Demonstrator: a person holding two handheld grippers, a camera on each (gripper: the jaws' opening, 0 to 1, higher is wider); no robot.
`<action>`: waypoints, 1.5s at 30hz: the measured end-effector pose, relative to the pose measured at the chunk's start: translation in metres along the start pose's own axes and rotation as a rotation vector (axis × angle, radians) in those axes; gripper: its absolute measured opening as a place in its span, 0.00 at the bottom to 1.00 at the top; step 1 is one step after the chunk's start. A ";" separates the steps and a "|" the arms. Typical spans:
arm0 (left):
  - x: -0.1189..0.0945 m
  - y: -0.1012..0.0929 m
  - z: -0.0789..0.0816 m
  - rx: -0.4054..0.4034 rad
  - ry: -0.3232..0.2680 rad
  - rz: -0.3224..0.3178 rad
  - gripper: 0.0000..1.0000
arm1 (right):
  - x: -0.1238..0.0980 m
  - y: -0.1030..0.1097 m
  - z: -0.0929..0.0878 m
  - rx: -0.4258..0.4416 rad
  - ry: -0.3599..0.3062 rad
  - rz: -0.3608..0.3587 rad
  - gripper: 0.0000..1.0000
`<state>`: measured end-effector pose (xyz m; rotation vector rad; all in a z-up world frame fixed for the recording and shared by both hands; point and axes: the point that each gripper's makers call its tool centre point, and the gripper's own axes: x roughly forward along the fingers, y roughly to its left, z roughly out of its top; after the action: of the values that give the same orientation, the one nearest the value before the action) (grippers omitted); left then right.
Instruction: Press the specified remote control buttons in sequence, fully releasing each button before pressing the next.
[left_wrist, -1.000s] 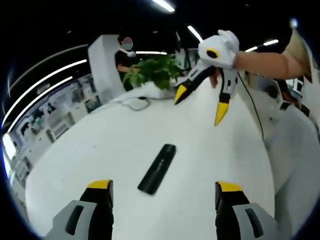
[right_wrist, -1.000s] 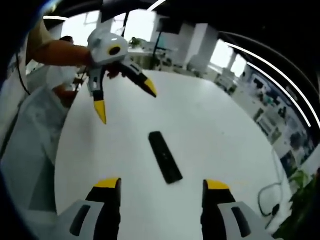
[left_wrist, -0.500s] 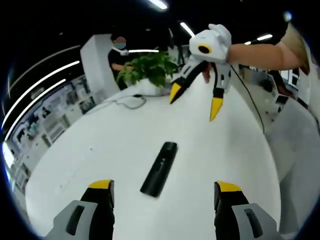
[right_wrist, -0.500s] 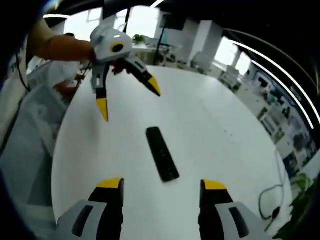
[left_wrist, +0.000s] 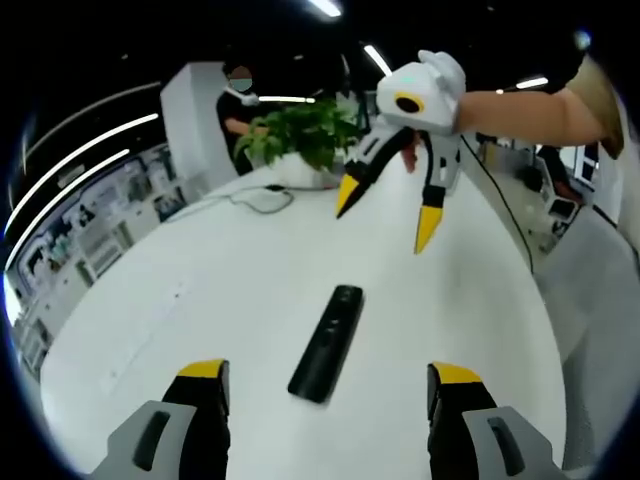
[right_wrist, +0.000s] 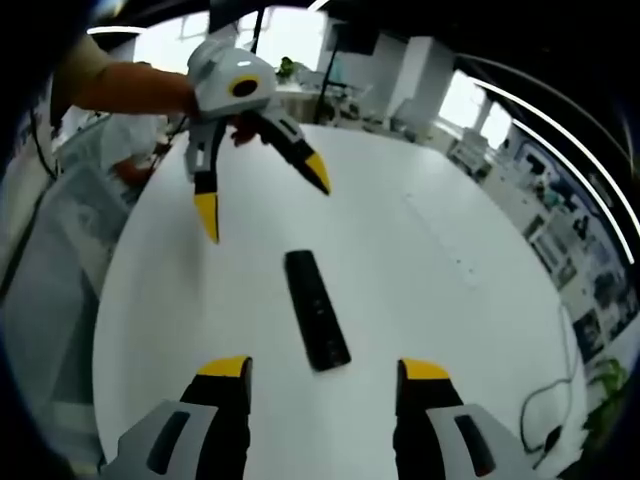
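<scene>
Remote control (left_wrist: 327, 342), black and slim, lies flat on the white round table (left_wrist: 200, 300), pointing away between the yellow-tipped jaws of the left gripper (left_wrist: 330, 372), which hangs above the near edge with its jaws spread wide and nothing between them. In the right gripper view the same remote control (right_wrist: 317, 322) lies just ahead of the right gripper (right_wrist: 325, 368), whose jaws also stand wide apart and bare, clear of the remote.

Beyond the remote in the left gripper view, the right gripper (left_wrist: 382, 217) hangs above the table, held by a bare forearm (left_wrist: 530, 112) coming in from the right; its two yellow tips point down and apart, touching nothing. From the opposite side, the right gripper view shows the left gripper (right_wrist: 262, 195) likewise held over the table, jaws splayed, above and beyond the remote's far end.

Farther off in the left gripper view, a white cable (left_wrist: 255, 200) lies looped on the table's far part, near a leafy green potted plant (left_wrist: 305, 140). Behind the plant stands a person (left_wrist: 240, 115) in dark clothes beside a white pillar (left_wrist: 190, 125).
</scene>
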<state>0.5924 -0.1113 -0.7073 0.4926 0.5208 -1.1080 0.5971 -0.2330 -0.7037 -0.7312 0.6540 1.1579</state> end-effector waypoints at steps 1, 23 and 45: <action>0.002 0.001 -0.001 0.005 0.006 -0.003 0.83 | 0.002 -0.002 0.000 -0.004 0.001 0.001 0.55; 0.028 0.014 -0.019 0.028 0.070 -0.062 0.80 | 0.039 -0.007 -0.013 -0.013 0.062 0.084 0.51; 0.050 0.009 -0.032 0.058 0.127 -0.115 0.74 | 0.071 -0.004 -0.022 -0.038 0.111 0.150 0.43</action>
<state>0.6143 -0.1239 -0.7618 0.5923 0.6356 -1.2098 0.6185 -0.2110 -0.7716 -0.7932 0.7926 1.2767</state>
